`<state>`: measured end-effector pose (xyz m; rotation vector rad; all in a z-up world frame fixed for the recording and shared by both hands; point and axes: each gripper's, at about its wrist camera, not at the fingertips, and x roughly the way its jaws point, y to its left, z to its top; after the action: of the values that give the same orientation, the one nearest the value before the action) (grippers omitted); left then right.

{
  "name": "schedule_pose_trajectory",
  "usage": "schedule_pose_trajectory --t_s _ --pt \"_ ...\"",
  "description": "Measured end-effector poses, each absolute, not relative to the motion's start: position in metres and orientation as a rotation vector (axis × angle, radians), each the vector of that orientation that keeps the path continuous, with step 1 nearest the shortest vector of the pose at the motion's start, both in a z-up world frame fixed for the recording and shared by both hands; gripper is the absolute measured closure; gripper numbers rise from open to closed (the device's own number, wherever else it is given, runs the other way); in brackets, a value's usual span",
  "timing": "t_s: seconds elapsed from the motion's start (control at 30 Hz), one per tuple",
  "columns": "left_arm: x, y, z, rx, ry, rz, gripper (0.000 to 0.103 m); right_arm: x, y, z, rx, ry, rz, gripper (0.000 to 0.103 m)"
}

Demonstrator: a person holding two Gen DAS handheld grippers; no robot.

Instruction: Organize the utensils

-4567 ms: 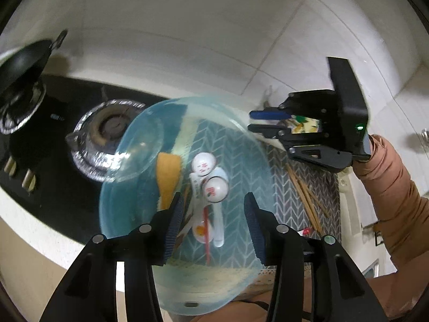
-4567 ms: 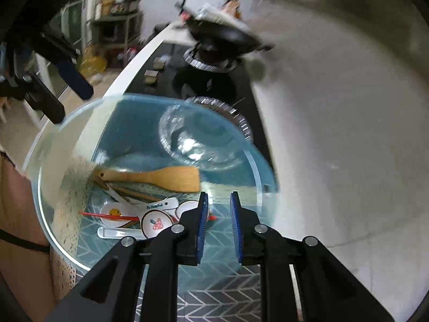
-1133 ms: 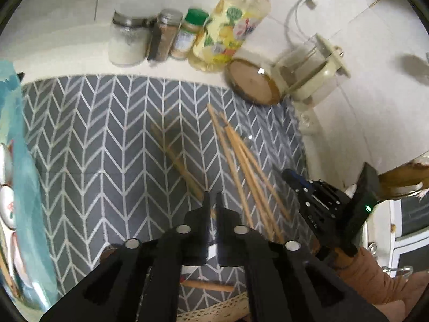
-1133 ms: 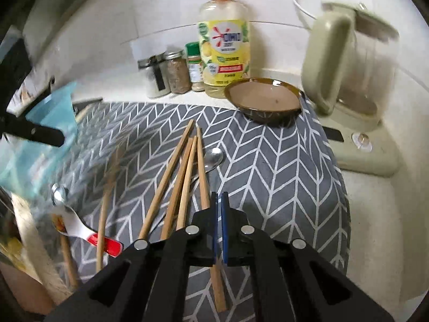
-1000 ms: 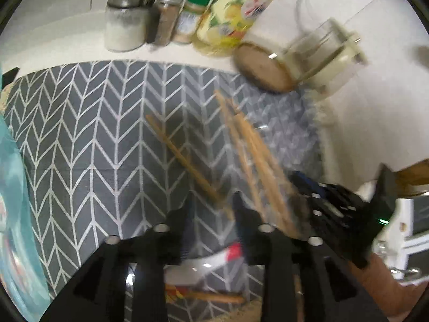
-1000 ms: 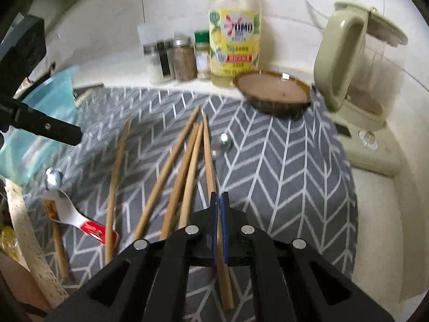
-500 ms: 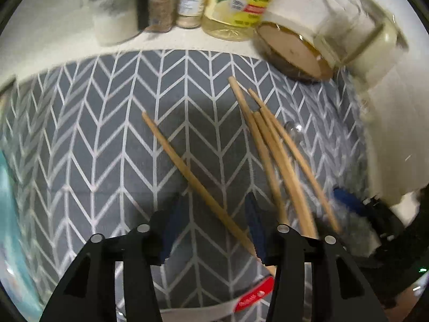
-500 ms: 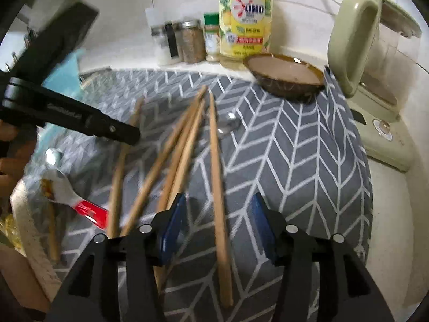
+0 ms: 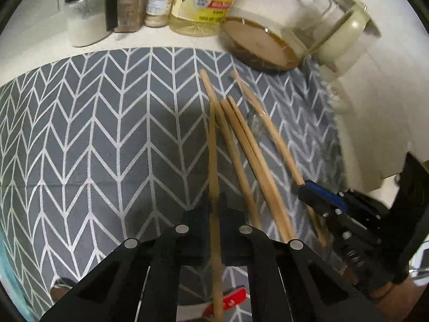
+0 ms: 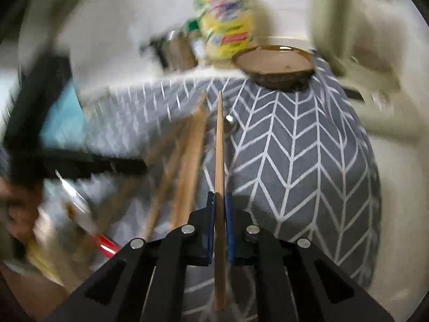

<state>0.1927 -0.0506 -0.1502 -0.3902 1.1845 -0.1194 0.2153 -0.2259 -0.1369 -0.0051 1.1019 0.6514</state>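
Note:
Several wooden chopsticks [image 9: 246, 145] lie on a grey herringbone mat [image 9: 107, 134]. My left gripper [image 9: 214, 201] is shut on one chopstick [image 9: 213, 147] that points away along the fingers. My right gripper [image 10: 219, 201] is shut on another chopstick [image 10: 219, 145] and shows in the left wrist view [image 9: 316, 196] at the right end of the pile. A red-handled spoon [image 9: 228, 300] lies at the mat's near edge. The right wrist view is blurred on its left side.
Spice jars [image 9: 128, 5], an oil bottle [image 9: 206, 0], a brown bowl [image 9: 260, 45] and a cream kettle [image 9: 346, 35] stand behind the mat. A blue glass dish edge [image 10: 61, 123] is at the left.
Both grippers were open half a second ago; each has now closed on a chopstick. The left chopstick has swung from a diagonal to lie straight along the fingers.

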Motion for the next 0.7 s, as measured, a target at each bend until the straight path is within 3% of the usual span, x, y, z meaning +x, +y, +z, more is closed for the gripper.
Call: schedule_pose_trajectory --t_s 0.13,0.23,0.3,0.47,0.7 --pt "0.182 -0.035 -0.122 -0.405 1.127 -0.144 0.097 0.223 -0.256 -0.123 0.357 1.118 0.666 0.095" --pt "0.171 -0.015 -0.091 -0.443 1.057 -0.156 0.097 0.220 -0.258 -0.105 0.467 1.091 0.673 0.095" --pt "0.163 0.000 -0.067 -0.456 1.012 -0.153 0.103 0.217 -0.249 -0.091 0.475 1.074 0.689 0.095" --pt "0.126 0.057 0.000 -0.447 0.874 -0.153 0.103 0.204 -0.188 -0.047 0.439 1.014 0.796 0.095" --pt "0.086 0.128 0.023 -0.410 0.873 -0.156 0.103 0.172 -0.102 -0.017 0.393 0.889 0.830 0.095"
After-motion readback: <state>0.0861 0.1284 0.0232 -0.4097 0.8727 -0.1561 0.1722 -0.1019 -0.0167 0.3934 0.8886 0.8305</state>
